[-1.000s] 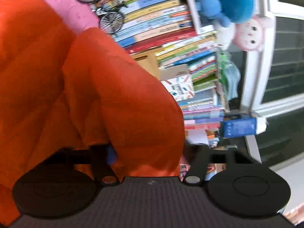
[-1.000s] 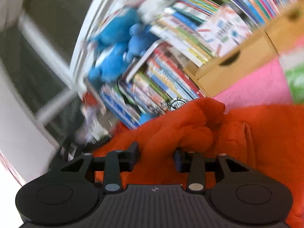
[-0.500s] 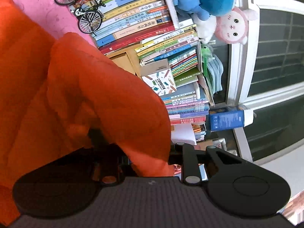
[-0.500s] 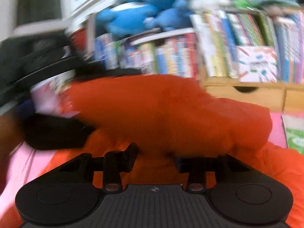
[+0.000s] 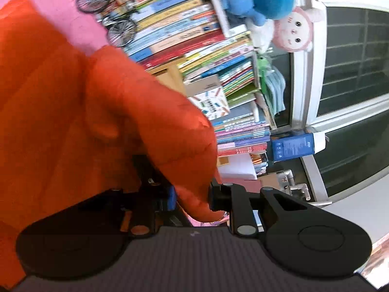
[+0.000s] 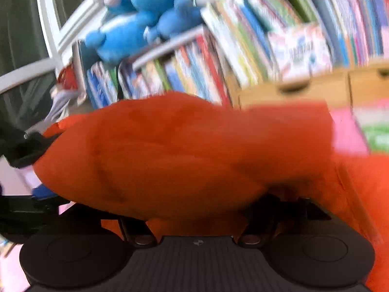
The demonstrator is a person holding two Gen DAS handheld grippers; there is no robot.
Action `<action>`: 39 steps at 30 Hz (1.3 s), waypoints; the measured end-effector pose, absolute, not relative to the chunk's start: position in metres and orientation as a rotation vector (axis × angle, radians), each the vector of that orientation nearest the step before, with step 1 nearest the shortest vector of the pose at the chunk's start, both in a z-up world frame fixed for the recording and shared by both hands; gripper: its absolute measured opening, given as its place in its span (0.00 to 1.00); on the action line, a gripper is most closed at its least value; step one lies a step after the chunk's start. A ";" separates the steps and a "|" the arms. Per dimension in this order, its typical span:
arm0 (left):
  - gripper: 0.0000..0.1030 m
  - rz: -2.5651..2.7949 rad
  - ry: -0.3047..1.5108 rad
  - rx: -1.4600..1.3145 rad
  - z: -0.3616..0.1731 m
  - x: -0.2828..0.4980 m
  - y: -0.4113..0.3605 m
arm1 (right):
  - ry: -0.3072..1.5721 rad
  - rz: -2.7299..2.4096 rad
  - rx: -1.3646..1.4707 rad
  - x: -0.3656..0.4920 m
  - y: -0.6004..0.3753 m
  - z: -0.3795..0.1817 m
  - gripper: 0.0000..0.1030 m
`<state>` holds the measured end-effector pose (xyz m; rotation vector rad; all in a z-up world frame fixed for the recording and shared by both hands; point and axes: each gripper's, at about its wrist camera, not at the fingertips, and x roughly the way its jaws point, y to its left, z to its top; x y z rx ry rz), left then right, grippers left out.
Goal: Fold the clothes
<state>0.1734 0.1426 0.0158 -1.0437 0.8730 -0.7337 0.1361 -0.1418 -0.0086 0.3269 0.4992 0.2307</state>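
One orange garment (image 5: 80, 112) fills most of both of my views, and it is the only piece of clothing I can see. It is up off the pink worktop (image 5: 56, 7), bunched and draped over both sets of tongs, with part of it trailing down onto the pink surface at the right of the right wrist view. I see no flat, squared-off fold anywhere; the cloth hangs in loose rounded lobes, so I judge the folding to be somewhere in its middle, with a portion of the garment being carried across. Whether any fold already lies beneath it, I cannot tell, since the lifted cloth hides what is under it.

My left tongs (image 5: 190, 196) are clamped on a tongue of the orange cloth, which passes between the two blue pads and hangs out toward the camera. My right tongs (image 6: 197, 216) are buried under the cloth: fabric sits between the fingers, but the tips are covered and the picture is blurred, so I cannot tell whether they are gripping or merely draped.

What is left, as I judge it, is to lay this raised portion down flat and neaten the garment into a compact shape.

Behind the worktop stands a bookshelf (image 6: 243, 56) packed with books, with blue plush toys (image 6: 136, 24) on top and a small model bicycle (image 5: 114, 26) at its foot.
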 end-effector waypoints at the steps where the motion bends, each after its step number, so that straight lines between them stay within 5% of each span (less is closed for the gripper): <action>1: 0.22 -0.725 0.875 -1.046 0.012 0.172 0.147 | 0.512 0.251 0.313 0.130 -0.146 -0.008 0.74; 6: 0.22 -0.701 0.912 -1.068 -0.007 0.168 0.152 | 0.532 0.383 0.369 0.093 -0.177 0.000 1.00; 14: 0.23 -0.735 0.984 -1.076 -0.021 0.160 0.137 | 0.583 0.503 1.041 0.122 -0.216 -0.016 1.00; 15: 0.23 -0.742 0.996 -1.068 -0.021 0.158 0.134 | 0.601 0.483 1.072 0.130 -0.213 -0.019 0.94; 18: 0.23 -0.708 0.997 -1.044 -0.021 0.145 0.133 | 0.694 0.434 1.121 0.145 -0.204 -0.026 0.38; 22: 0.33 -0.686 0.871 -1.134 -0.010 0.137 0.163 | 0.696 0.446 1.205 0.141 -0.211 -0.035 0.26; 28: 0.75 -0.543 0.798 -1.251 -0.009 0.165 0.194 | 0.618 0.490 1.341 0.137 -0.227 -0.031 0.18; 31: 0.76 -0.504 0.864 -1.324 -0.023 0.193 0.187 | 0.591 0.512 1.318 0.134 -0.231 -0.020 0.16; 34: 0.52 -0.509 0.793 -1.384 -0.016 0.210 0.176 | 0.617 0.482 1.204 0.129 -0.229 -0.016 0.15; 39: 0.51 -0.575 0.555 -1.045 0.029 0.204 0.162 | 0.662 0.425 1.001 0.121 -0.223 -0.009 0.14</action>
